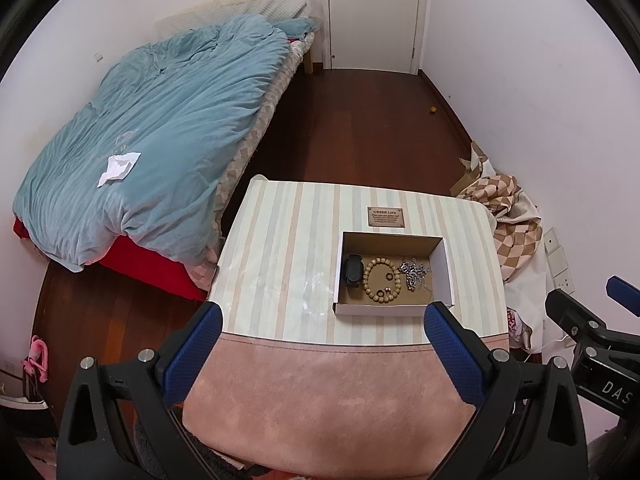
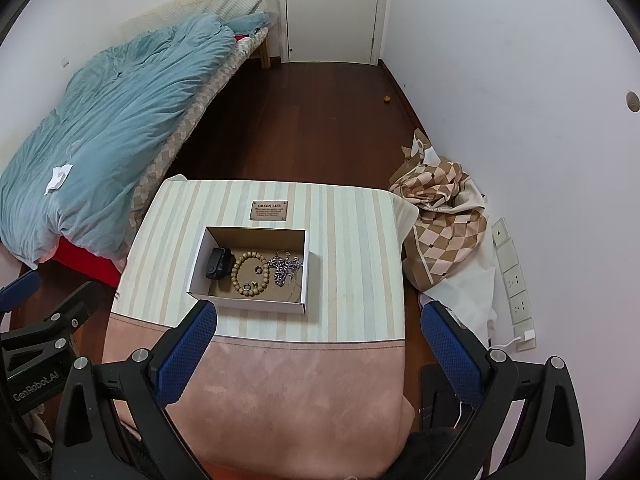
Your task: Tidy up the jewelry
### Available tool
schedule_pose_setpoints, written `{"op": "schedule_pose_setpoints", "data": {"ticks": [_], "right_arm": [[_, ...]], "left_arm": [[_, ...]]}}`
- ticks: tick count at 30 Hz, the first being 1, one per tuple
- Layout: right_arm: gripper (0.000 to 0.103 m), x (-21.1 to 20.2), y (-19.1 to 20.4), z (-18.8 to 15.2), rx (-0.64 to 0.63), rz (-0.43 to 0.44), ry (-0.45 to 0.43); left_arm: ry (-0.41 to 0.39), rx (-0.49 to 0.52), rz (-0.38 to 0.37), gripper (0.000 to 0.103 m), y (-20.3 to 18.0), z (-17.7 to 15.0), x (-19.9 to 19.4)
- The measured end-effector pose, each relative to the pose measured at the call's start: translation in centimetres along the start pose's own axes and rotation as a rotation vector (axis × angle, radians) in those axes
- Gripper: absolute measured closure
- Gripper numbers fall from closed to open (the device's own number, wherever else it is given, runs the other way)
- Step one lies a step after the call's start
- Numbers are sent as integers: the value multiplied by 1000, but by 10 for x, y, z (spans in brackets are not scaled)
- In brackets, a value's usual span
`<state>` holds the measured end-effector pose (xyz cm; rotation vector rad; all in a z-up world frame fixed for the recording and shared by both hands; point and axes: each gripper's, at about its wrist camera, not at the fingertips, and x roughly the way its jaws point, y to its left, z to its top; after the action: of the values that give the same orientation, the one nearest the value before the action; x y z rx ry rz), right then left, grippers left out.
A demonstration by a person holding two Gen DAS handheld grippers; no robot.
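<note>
Holding both grippers above the near, pink end of the table (image 1: pixel 280 248), you have nothing in either one. Your left gripper (image 1: pixel 323 322) has its blue fingers (image 1: pixel 192 354) spread wide, empty; your right gripper (image 2: pixel 318 322) is spread just as wide, also empty. The open white box (image 1: pixel 394 310) sits on the striped part of the table, just short of a small brown plaque (image 1: pixel 387 216). Inside the box, left to right: a black band (image 1: pixel 353 270), a bracelet of tan wooden beads (image 1: pixel 381 281) lying flat in a ring, and a tangled silver chain (image 1: pixel 414 273). Small rings (image 1: pixel 387 277) lie within the bracelet's loop. A bed with a blue quilt (image 1: pixel 160 140) stands off to the left.
</note>
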<state>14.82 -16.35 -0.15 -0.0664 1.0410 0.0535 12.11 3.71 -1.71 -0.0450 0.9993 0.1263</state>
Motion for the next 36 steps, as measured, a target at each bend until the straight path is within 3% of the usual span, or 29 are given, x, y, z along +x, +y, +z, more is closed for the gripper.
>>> {"op": "schedule_pose_setpoints", "data": {"ticks": [36], "right_arm": [[0,-3,1,-6,-3,-2,4]], "left_arm": [[-7,-6,2,0,-1,-5,-5]]}}
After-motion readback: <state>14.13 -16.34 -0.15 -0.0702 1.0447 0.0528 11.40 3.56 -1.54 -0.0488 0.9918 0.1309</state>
